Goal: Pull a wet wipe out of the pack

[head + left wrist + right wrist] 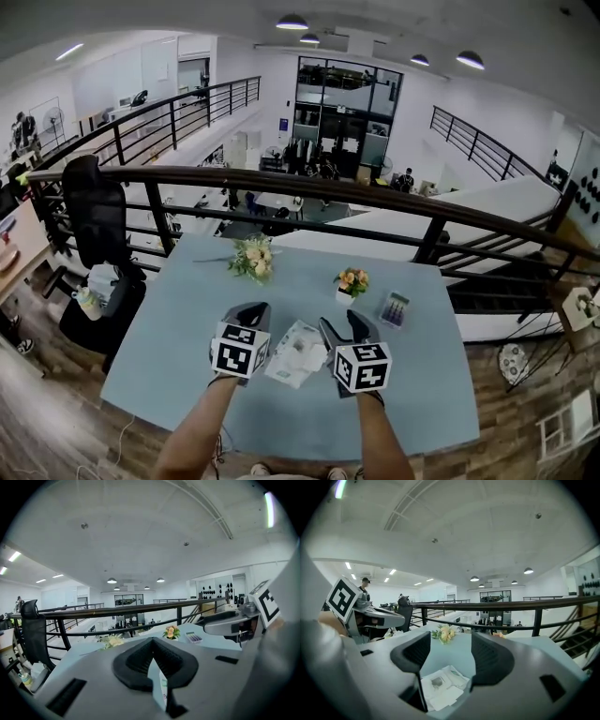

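Zero wipes out yet; left gripper (152, 645) clamps the pack (298, 352) edge; right gripper (450, 648) gapes empty just above; pull remains.

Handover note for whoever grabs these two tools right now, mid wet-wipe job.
Left tool: shut on an edge of the wipe pack.
Right tool: open, empty, poised just above the pack.
Pack: between the two tools, over the blue table.
Done: pack secured.
Left: close the right tool on a wipe and pull it out; none is visibly out yet.
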Demonstrator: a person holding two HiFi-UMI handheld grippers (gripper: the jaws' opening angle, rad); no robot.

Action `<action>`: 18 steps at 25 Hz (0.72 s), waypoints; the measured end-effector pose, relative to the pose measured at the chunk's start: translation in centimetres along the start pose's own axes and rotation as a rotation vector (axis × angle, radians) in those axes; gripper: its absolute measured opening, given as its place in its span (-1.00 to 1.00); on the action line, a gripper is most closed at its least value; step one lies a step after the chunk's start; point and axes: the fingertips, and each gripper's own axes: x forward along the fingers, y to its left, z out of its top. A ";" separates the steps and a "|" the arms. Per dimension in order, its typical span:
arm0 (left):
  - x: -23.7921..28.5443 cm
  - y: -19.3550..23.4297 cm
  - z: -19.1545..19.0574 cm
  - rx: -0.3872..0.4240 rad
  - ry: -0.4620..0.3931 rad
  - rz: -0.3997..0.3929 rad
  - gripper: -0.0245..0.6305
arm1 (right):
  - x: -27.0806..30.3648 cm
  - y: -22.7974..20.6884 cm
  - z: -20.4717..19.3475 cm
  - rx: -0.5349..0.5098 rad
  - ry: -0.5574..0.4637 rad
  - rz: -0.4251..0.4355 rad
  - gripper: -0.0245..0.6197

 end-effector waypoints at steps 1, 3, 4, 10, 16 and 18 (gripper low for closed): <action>0.0 0.1 0.0 0.004 0.000 -0.007 -0.94 | 0.0 0.2 0.0 0.001 0.000 -0.007 -0.13; 0.1 0.4 -0.2 0.011 -0.001 -0.019 -0.94 | 0.1 0.4 -0.1 0.003 0.000 -0.019 -0.13; 0.1 0.5 -0.2 0.013 0.000 -0.024 -0.94 | 0.1 0.5 -0.2 0.004 0.001 -0.024 -0.13; -0.1 1.1 -0.6 0.022 0.002 -0.045 -0.94 | 0.7 1.4 -0.6 0.012 0.010 -0.042 -0.13; -0.3 1.4 -1.2 0.025 0.012 -0.060 -0.94 | 1.5 2.5 -2.3 0.029 0.055 -0.035 -0.13; -0.3 1.5 -1.5 0.026 0.015 -0.064 -0.94 | 1.9 2.8 -3.1 0.034 0.075 -0.029 -0.13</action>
